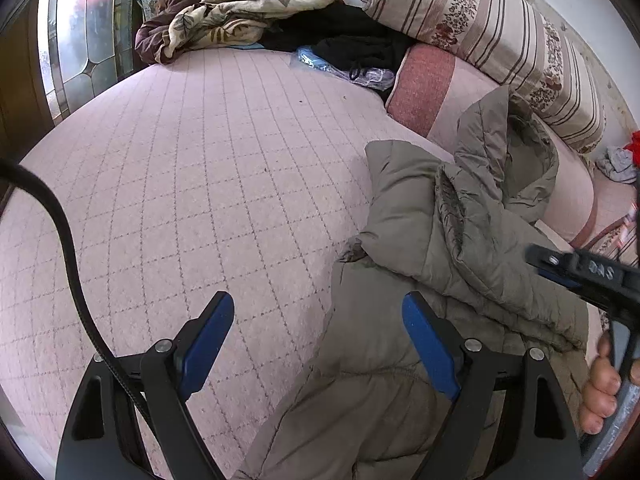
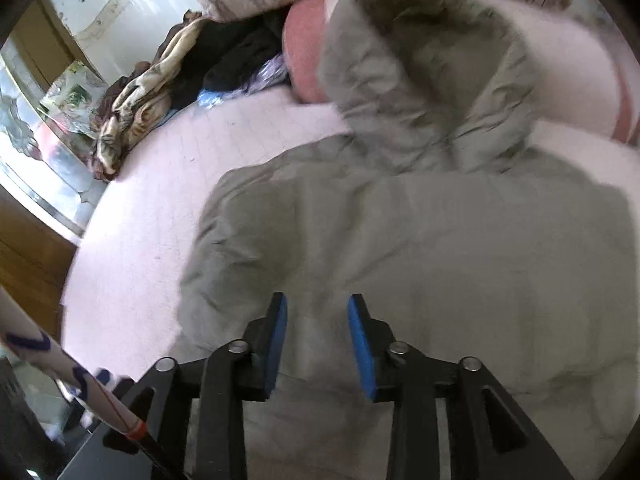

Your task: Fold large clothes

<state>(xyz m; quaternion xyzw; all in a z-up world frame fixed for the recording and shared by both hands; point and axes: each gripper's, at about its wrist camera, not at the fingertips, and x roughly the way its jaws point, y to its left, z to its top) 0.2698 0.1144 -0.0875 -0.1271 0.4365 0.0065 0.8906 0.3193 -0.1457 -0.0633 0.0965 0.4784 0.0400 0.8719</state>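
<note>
A grey-olive padded jacket [image 1: 420,240] with a fur-trimmed hood [image 1: 508,148] lies spread on the pink quilted bed [image 1: 200,160]. My left gripper [image 1: 318,300] hangs open and wide over the jacket's left edge, one finger above the bedcover and the other above the fabric. Nothing is between its pads. In the right wrist view the jacket [image 2: 400,240] fills the frame, hood [image 2: 420,80] at the far end. My right gripper [image 2: 317,300] hovers above the jacket's lower middle, jaws apart with no cloth pinched. Its body [image 1: 580,272] and the hand [image 1: 600,392] holding it show at the right edge.
A striped bolster [image 1: 480,20] and a pink rolled cushion [image 1: 420,84] line the far side. A floral blanket [image 1: 224,20], black clothes [image 1: 352,36] and a plastic bag [image 1: 312,58] are piled at the back. A glass door [image 1: 80,40] stands at the left. A black cable [image 1: 68,248] hangs nearby.
</note>
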